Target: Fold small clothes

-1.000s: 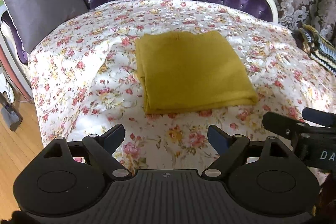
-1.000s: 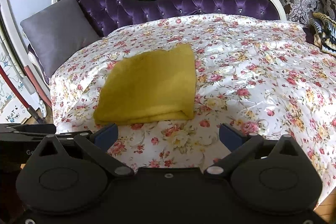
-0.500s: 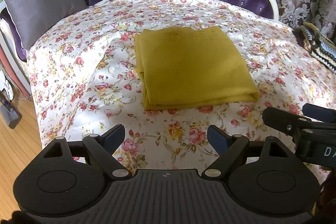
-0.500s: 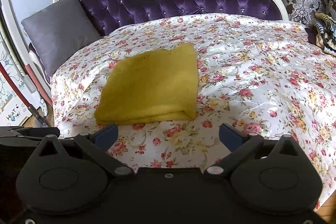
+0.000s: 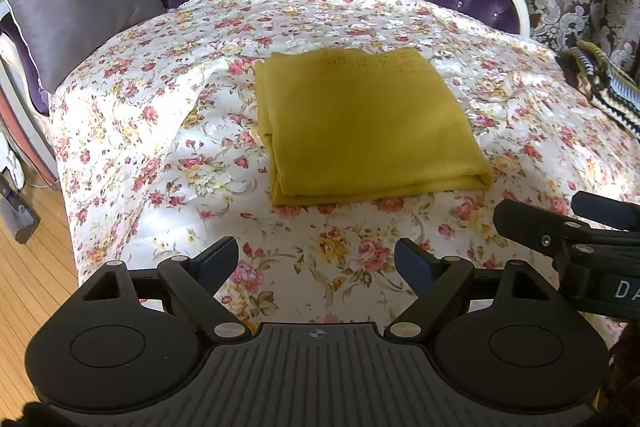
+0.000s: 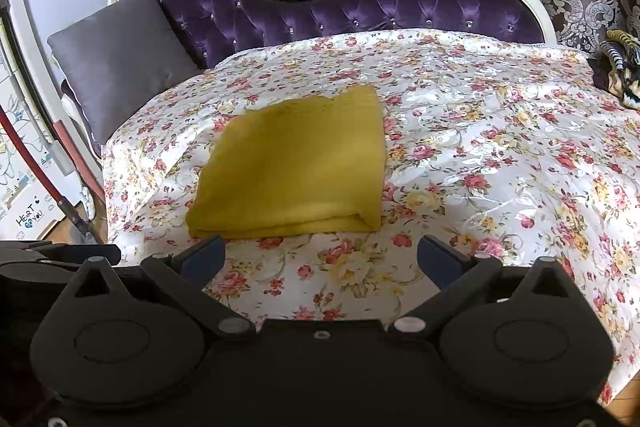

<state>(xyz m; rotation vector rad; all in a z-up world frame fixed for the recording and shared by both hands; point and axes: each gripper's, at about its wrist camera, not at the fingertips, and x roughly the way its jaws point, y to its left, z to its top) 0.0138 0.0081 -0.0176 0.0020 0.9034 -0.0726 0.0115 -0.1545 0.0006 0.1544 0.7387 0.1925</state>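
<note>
Yellow cloth (image 5: 368, 127) folded on floral bedspread (image 5: 160, 155); both grippers empty, apart

Folded mustard cloth (image 5: 368, 125) flat on floral bedspread (image 5: 160, 131); left tool (image 5: 316, 263) open, empty, short of it; striped fabric (image 5: 604, 95), perhaps knit, far right.

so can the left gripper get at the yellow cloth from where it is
Probably yes. The left gripper is open and empty, and only bare floral bedspread lies between it and the folded yellow cloth. The right gripper sits off to the side.
</note>
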